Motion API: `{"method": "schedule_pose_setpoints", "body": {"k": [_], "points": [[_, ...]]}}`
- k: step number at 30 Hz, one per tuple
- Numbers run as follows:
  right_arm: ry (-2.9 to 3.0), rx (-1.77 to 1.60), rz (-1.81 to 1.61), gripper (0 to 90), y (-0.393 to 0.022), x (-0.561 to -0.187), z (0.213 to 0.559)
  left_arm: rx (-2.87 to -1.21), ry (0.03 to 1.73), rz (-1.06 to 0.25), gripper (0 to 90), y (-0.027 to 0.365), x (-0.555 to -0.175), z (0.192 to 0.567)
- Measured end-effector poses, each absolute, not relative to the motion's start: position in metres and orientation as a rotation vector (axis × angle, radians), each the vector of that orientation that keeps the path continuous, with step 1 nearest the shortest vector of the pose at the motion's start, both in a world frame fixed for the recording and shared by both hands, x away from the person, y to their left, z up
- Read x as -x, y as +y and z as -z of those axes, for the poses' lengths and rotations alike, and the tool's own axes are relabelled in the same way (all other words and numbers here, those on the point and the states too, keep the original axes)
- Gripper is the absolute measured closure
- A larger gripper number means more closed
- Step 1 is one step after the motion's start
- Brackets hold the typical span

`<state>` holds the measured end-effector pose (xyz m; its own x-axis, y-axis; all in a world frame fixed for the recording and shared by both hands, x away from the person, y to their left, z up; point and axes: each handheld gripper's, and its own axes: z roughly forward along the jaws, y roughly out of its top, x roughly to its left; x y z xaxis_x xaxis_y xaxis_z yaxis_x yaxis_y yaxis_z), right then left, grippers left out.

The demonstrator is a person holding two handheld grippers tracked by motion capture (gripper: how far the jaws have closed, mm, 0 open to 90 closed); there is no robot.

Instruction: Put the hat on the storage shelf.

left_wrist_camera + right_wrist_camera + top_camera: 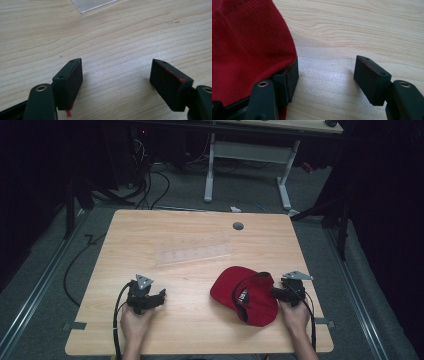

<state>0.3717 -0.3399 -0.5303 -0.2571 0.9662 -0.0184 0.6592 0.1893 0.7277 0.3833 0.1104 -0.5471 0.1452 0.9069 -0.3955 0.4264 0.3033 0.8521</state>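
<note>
A red cap (245, 292) with a black inner rim lies on the wooden table (150, 227), near the front right. My right gripper (276, 293) sits at the cap's right edge, pointing left at it. In the right gripper view the jaws (327, 72) stand open over bare wood. The red cap fabric (249, 45) drapes over the outer side of the left jaw, and nothing is between the pads. My left gripper (161, 296) rests at the front left, apart from the cap. It stands open (116, 72) with bare tabletop between its fingers.
A clear plastic strip (194, 253) lies across the middle of the table, and its corner (92, 4) shows in the left gripper view. A round cable hole (238, 226) is near the far edge. Another desk's white legs (210, 170) stand on the floor beyond.
</note>
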Motion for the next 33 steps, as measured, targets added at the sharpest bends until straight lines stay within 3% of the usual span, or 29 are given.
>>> {"method": "schedule_pose_setpoints", "body": {"k": [22, 27, 33], "points": [[1.988, -1.528, -0.852, 37.3, -0.341, -0.372, 0.530, -1.301, 1.466, -0.546, 26.2, 0.110, -0.383, 0.547], [1.962, -1.526, -0.945, 41.4, -0.348, -0.365, 0.520, -1.301, 1.466, -0.545, 26.2, 0.110, -0.383, 0.547], [1.921, -1.464, -1.035, 39.8, -0.351, -0.352, 0.501, -1.301, 1.466, -0.545, 26.2, 0.110, -0.384, 0.547]]}}
